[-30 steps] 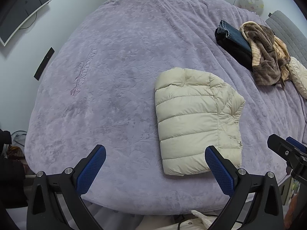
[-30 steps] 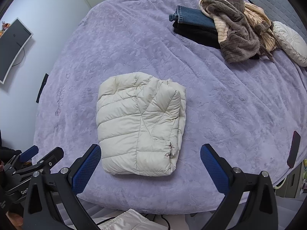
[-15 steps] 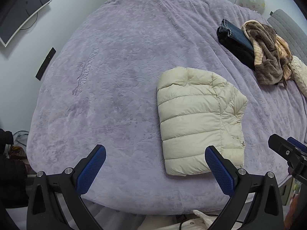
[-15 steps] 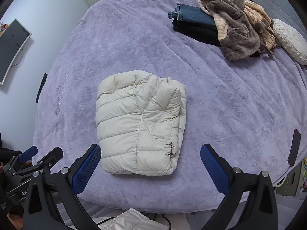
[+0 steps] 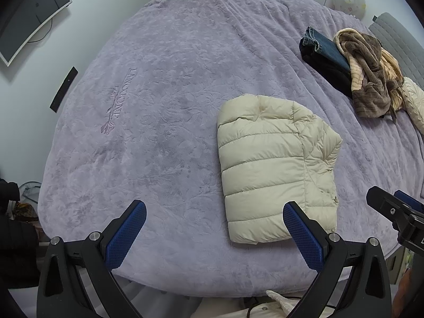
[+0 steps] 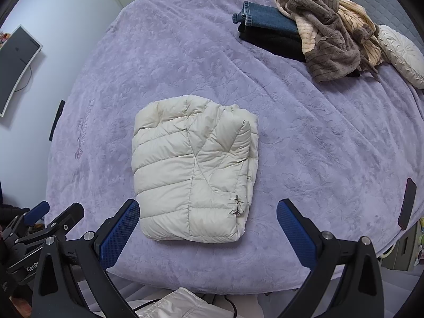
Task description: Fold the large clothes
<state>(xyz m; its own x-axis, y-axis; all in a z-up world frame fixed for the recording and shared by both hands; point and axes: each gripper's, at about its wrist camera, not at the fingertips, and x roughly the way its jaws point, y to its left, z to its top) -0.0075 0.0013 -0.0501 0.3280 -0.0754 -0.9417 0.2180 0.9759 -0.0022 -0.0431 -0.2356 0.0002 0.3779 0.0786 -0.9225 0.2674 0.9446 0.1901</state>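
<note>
A cream quilted puffer jacket (image 5: 275,164) (image 6: 193,167) lies folded into a compact rectangle on the purple bedspread (image 5: 164,111) (image 6: 318,145), near the bed's front edge. My left gripper (image 5: 214,228) hovers open above that front edge, with the jacket's lower corner just beyond its right finger. My right gripper (image 6: 208,225) is open too, held over the jacket's near edge, and nothing sits between its blue pads. Each gripper shows at the edge of the other's view.
At the back right lie folded jeans (image 6: 267,18) on a dark garment, a heaped brown and peach robe (image 6: 331,39) and a cream cushion (image 6: 402,53). A dark phone (image 6: 406,202) rests at the bed's right edge. A monitor (image 5: 29,13) hangs on the left wall.
Both grippers have drawn back and risen slightly from the bed, so the folded jacket sits a bit farther away in both views. The jacket itself has not moved.
</note>
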